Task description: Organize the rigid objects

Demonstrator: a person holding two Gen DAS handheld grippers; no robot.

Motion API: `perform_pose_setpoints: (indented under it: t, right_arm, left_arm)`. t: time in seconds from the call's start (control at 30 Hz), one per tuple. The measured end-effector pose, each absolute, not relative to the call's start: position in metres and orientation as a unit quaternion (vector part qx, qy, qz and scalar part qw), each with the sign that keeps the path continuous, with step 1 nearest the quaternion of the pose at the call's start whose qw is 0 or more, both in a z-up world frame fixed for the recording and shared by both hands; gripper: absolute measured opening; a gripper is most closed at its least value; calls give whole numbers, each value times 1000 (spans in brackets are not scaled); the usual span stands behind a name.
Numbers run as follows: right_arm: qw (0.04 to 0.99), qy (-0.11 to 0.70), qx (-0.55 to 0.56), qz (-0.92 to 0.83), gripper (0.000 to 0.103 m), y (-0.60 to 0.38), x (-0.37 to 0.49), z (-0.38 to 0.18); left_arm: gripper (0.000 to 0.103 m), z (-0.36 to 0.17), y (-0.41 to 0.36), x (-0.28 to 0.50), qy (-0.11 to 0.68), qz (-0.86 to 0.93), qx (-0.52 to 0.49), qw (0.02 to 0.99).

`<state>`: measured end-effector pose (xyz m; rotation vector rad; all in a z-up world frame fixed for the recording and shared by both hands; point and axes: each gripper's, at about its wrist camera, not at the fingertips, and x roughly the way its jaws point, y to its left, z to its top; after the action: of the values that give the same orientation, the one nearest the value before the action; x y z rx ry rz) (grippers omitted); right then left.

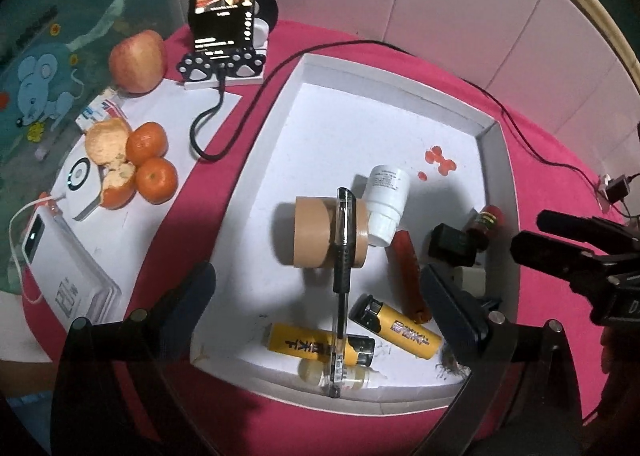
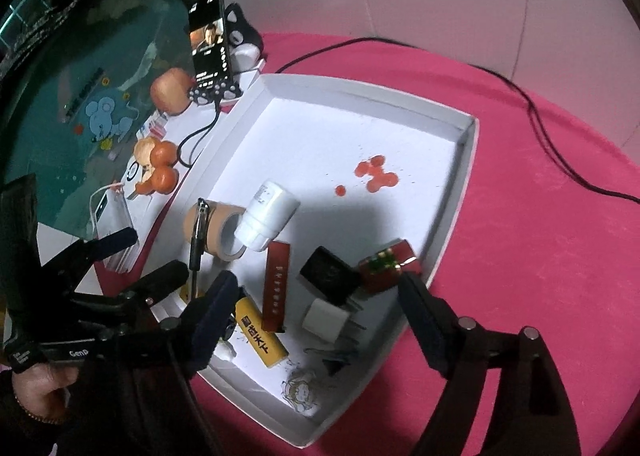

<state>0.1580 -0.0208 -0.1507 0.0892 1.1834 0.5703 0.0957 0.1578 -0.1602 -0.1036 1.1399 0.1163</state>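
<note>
A white tray [image 1: 362, 70] on the pink cloth holds the objects. A black pen [image 1: 342, 256] lies across a brown tape roll [image 1: 312, 232], beside a white bottle [image 1: 386, 200]. My left gripper [image 1: 320, 296] hangs open above the pen, its pads clear of it. Two yellow lighters [image 1: 308, 344] lie near the tray's front edge. My right gripper [image 2: 320, 304] is open over a white plug [image 2: 324, 314], a black charger [image 2: 330, 276] and a red flat piece [image 2: 276, 284], touching none of them. A small red container [image 2: 390, 266] sits by its right finger.
Left of the tray are a phone on a stand [image 1: 226, 4], an apple [image 1: 138, 60], oranges [image 1: 150, 160] and a power bank [image 1: 60, 268]. A black cable [image 1: 520, 128] runs behind the tray. Red stains [image 1: 440, 160] mark the tray floor. A hand [image 2: 40, 388] holds the left gripper.
</note>
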Motion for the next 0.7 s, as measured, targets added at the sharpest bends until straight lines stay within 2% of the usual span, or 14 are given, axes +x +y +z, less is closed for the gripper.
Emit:
perform_pose_setpoints:
  t: [0.47,0.7]
  right_arm:
    - [832,496,43,247,84,-49,131,-114]
    - [879,412,1,241,84,-58,102,-73]
  left_arm:
    - [102,-98,133,66,462,58,7,885]
    - [102,-46,110,36,367,44,53,928]
